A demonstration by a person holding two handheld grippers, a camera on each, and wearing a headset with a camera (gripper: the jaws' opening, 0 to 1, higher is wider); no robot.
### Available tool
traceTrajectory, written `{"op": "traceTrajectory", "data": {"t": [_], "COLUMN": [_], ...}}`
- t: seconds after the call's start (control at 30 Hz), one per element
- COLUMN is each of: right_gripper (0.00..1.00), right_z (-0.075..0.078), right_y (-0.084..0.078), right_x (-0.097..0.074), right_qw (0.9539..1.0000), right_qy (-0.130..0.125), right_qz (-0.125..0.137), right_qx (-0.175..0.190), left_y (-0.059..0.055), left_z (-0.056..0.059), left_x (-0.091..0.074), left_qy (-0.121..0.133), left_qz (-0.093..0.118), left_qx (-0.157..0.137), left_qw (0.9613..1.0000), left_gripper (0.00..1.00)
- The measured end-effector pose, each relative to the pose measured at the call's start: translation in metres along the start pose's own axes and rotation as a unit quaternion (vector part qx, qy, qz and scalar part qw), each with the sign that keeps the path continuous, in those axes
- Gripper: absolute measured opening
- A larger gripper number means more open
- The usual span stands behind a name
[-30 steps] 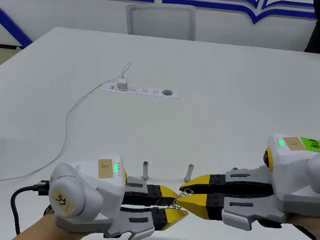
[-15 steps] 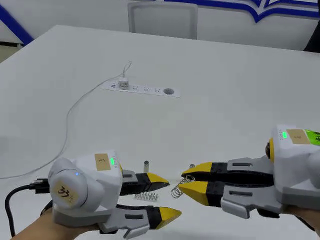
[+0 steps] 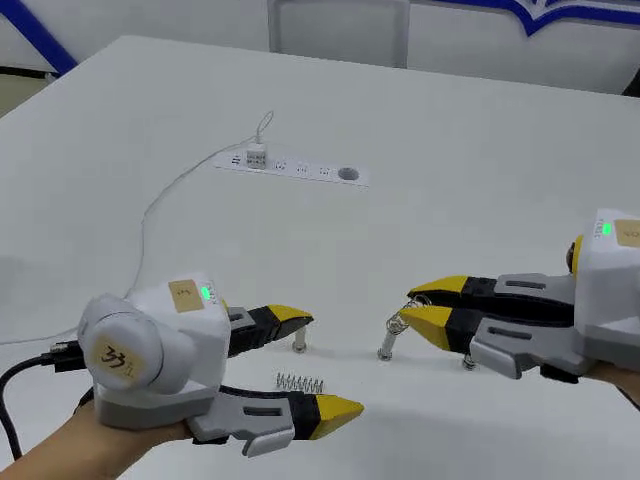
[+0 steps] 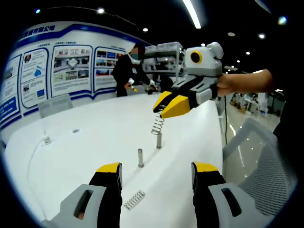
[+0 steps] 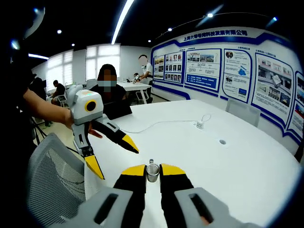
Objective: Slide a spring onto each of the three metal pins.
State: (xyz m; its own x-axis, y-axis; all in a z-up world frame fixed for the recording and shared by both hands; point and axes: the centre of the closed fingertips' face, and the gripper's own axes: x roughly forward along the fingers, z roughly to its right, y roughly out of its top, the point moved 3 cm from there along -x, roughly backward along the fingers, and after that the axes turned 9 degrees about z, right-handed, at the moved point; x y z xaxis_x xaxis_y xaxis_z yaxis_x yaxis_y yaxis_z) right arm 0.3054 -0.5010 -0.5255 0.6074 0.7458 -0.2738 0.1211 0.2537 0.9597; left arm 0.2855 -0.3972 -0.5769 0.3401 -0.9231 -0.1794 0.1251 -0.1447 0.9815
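Three short metal pins stand on the white table: left pin (image 3: 299,343), middle pin (image 3: 386,346), right pin (image 3: 468,362) under the right gripper's body. My right gripper (image 3: 410,306) is shut on a spring (image 3: 398,323) that hangs tilted just above the middle pin. From the left gripper view that spring (image 4: 157,124) dangles over a pin (image 4: 158,140) below the right gripper (image 4: 166,107). My left gripper (image 3: 320,363) is open, holding nothing, with a loose spring (image 3: 299,383) lying on the table between its jaws. The right gripper view has the held spring (image 5: 152,172) end-on.
A white power strip (image 3: 295,168) with a plugged cable (image 3: 160,205) lies mid-table. A chair (image 3: 340,25) stands at the far edge. Mesh chairs (image 5: 57,180) and people stand around the table in the gripper views.
The two grippers' tips met at a spring a second ago. The left gripper opened and drew back; a spring now lies on the table. The right gripper carried its spring over the middle pin.
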Motion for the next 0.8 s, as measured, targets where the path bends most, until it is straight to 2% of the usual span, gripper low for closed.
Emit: {"op": "traceTrajectory", "data": {"t": [0.07, 0.37, 0.57, 0.8], "right_gripper": [0.11, 0.11, 0.11, 0.11], "right_z": [0.008, 0.036, 0.044, 0.045], "right_y": [-0.002, -0.012, -0.026, -0.045], "right_x": [0.001, 0.012, 0.024, 0.036], "right_qw": [0.9998, 0.9987, 0.9978, 0.9958], "right_qy": [-0.011, -0.037, -0.042, -0.038], "right_qz": [-0.01, -0.034, -0.052, -0.083], "right_qx": [-0.012, -0.01, 0.0, -0.001], "left_y": [-0.003, -0.012, -0.017, -0.022], "left_z": [-0.004, -0.023, -0.029, -0.033], "left_x": [-0.002, -0.016, -0.021, -0.023], "left_qy": [0.007, 0.05, 0.064, 0.077], "left_qz": [-0.007, -0.021, -0.026, -0.033], "left_qx": [0.0, -0.011, -0.019, -0.025], "left_qw": [0.9999, 0.9985, 0.9974, 0.9961], "left_gripper": [0.64, 0.73, 0.78, 0.83]}}
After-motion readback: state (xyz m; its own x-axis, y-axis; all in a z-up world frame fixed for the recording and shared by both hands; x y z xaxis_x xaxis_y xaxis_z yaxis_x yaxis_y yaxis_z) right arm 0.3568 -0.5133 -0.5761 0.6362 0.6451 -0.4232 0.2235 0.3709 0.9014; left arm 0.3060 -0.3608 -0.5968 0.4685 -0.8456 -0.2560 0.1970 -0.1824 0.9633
